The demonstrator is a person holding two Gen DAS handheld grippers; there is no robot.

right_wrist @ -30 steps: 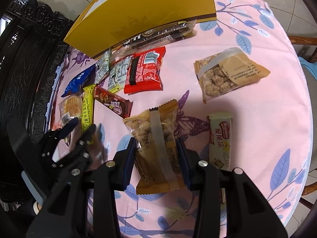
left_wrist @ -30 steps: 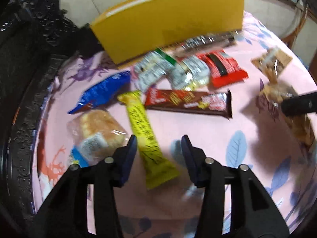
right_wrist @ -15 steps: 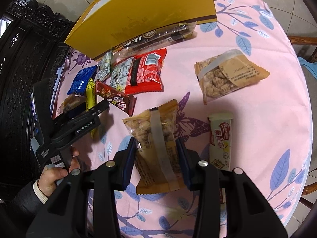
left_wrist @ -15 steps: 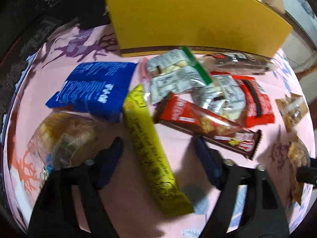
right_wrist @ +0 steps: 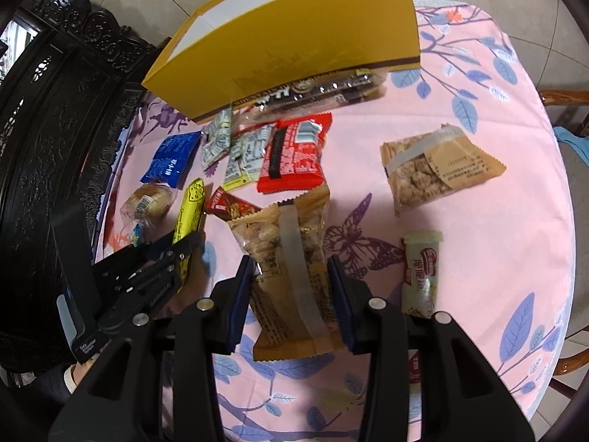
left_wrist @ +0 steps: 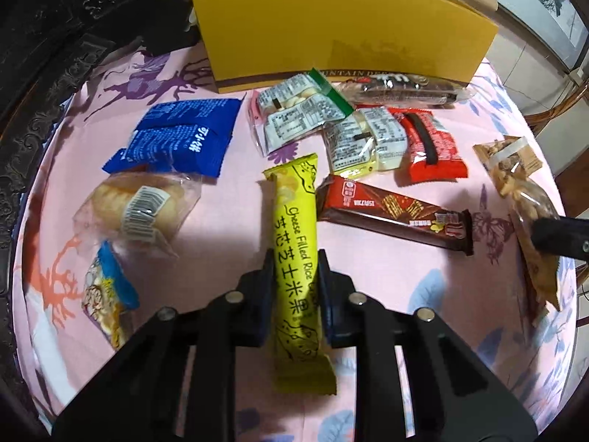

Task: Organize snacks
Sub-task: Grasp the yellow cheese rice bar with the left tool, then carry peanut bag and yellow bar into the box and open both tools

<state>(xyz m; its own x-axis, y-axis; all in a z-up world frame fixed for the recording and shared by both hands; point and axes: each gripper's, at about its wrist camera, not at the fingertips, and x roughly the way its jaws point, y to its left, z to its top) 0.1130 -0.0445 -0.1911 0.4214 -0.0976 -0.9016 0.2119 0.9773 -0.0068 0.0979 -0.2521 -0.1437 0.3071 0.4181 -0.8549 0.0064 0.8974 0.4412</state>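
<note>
left wrist view: left gripper (left_wrist: 296, 276) with jaws clamped on the yellow rice roll (left_wrist: 296, 254), which lies lengthwise on the pink tablecloth (left_wrist: 423, 294) just left of the brown wafer bar (left_wrist: 394, 215). right wrist view: right gripper (right_wrist: 292, 291) with jaws half apart, flanking and seemingly gripping the tan nut packet (right_wrist: 291, 276); the yellow box (right_wrist: 294, 40) stands at the far edge.

- My left camera looks steeply down along my left tongs (left_wrist: 296, 276), close over the pink table (left_wrist: 228, 228);
- My right camera looks down from higher;
- Both see the yellow box (left_wrist: 342, 33) and the snack pile (right_wrist: 272, 154).
</note>
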